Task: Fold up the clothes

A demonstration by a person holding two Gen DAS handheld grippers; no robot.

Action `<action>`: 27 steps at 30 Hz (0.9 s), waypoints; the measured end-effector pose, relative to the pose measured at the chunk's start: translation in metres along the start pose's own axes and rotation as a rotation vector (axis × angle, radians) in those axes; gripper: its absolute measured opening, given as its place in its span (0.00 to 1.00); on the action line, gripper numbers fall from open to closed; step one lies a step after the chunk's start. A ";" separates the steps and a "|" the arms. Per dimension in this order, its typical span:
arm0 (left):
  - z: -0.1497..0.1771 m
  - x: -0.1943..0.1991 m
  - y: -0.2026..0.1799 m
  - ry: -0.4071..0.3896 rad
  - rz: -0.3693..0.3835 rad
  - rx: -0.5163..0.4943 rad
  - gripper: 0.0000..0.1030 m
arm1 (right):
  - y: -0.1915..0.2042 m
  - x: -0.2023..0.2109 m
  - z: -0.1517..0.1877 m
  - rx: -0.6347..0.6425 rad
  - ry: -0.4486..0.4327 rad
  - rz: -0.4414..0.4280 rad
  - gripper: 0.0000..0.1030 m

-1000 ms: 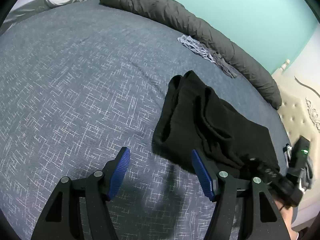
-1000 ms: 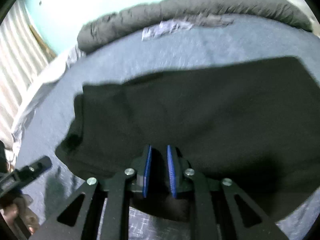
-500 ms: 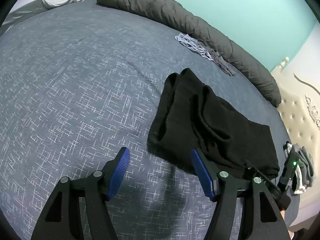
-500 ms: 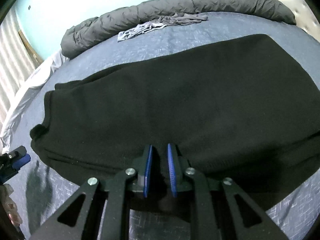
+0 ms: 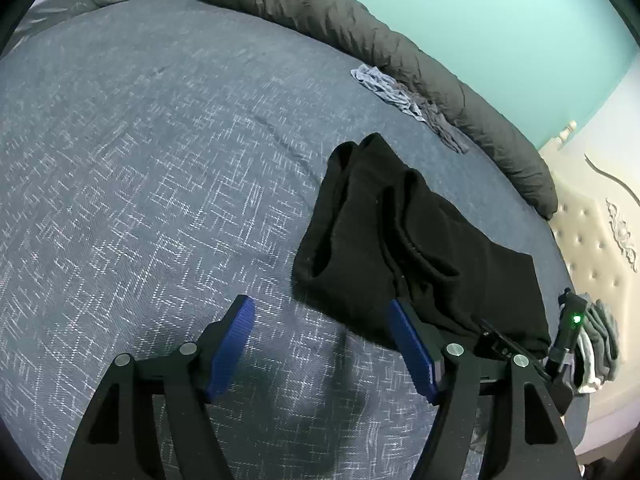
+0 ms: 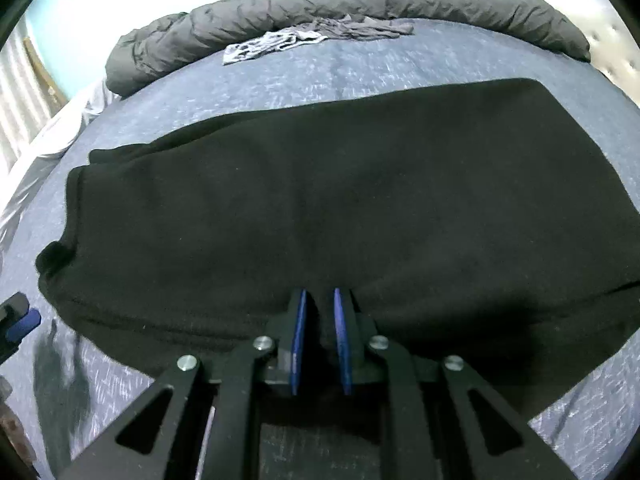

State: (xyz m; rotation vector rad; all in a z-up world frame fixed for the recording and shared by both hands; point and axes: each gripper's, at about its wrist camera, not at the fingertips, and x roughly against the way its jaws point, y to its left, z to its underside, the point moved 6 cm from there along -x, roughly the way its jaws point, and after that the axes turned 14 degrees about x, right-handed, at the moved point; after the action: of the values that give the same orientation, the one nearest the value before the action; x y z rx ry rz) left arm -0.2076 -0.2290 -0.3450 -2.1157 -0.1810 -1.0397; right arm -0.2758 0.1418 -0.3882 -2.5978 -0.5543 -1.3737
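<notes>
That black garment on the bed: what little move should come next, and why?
Probably the right claw lets go: it pinches the near edge of the black garment, which lies folded flat on the bed. The left claw, jaws just widened, hangs empty beside it.

matt black knit garment (image 6: 340, 200)
</notes>
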 end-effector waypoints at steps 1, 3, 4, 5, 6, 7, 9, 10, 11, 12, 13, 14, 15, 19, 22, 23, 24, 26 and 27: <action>0.001 -0.001 -0.001 0.002 0.003 0.003 0.74 | -0.001 0.000 -0.001 0.003 0.005 -0.006 0.14; 0.004 -0.002 -0.003 0.007 0.007 0.009 0.82 | -0.002 0.001 -0.004 0.008 0.014 -0.018 0.13; 0.006 -0.003 -0.004 0.012 0.008 0.014 0.82 | -0.002 0.001 -0.006 0.010 0.018 -0.024 0.13; 0.009 -0.005 -0.006 0.018 0.015 0.019 0.83 | -0.003 0.001 -0.007 0.013 0.023 -0.030 0.13; 0.011 -0.006 -0.009 0.026 0.024 0.024 0.83 | -0.004 0.002 -0.008 0.013 0.024 -0.040 0.14; 0.013 -0.007 -0.012 0.031 0.033 0.028 0.84 | -0.006 0.007 -0.008 0.004 0.016 -0.065 0.14; 0.018 -0.012 -0.018 0.040 0.043 0.032 0.90 | -0.012 0.019 -0.007 -0.033 -0.013 -0.111 0.13; 0.020 -0.015 -0.019 0.047 0.045 0.035 0.90 | -0.016 0.027 -0.005 -0.058 -0.031 -0.129 0.13; 0.022 -0.018 -0.021 0.055 0.049 0.042 0.90 | -0.019 0.034 -0.003 -0.081 -0.046 -0.132 0.14; 0.022 -0.020 -0.021 0.060 0.053 0.052 0.90 | -0.023 0.043 0.001 -0.090 -0.059 -0.129 0.14; 0.023 -0.022 -0.022 0.063 0.057 0.063 0.90 | -0.026 0.050 0.006 -0.084 -0.062 -0.126 0.14; 0.023 -0.024 -0.022 0.065 0.061 0.076 0.90 | -0.029 0.057 0.011 -0.079 -0.065 -0.122 0.16; 0.023 -0.026 -0.022 0.065 0.062 0.086 0.90 | -0.032 0.064 0.016 -0.073 -0.068 -0.119 0.18; 0.023 -0.033 -0.023 0.061 0.067 0.135 0.91 | -0.056 0.085 0.038 -0.110 -0.083 -0.129 0.21; 0.024 -0.040 -0.024 0.065 0.077 0.174 0.91 | -0.080 0.098 0.057 -0.177 -0.094 -0.139 0.21; 0.025 -0.041 -0.026 0.064 0.079 0.182 0.91 | -0.086 0.103 0.063 -0.191 -0.104 -0.139 0.21; 0.027 -0.042 -0.029 0.064 0.083 0.183 0.91 | -0.091 0.109 0.069 -0.200 -0.117 -0.136 0.21; 0.032 -0.044 -0.038 0.065 0.100 0.176 0.91 | -0.100 0.117 0.076 -0.201 -0.133 -0.130 0.21; 0.034 -0.044 -0.041 0.057 0.101 0.171 0.91 | -0.102 0.119 0.078 -0.202 -0.136 -0.134 0.22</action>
State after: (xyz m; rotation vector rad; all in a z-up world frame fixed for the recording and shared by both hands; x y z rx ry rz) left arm -0.2335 -0.1685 -0.3666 -1.9195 -0.1285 -0.9878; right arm -0.1946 0.2894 -0.3391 -2.8803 -0.6508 -1.3639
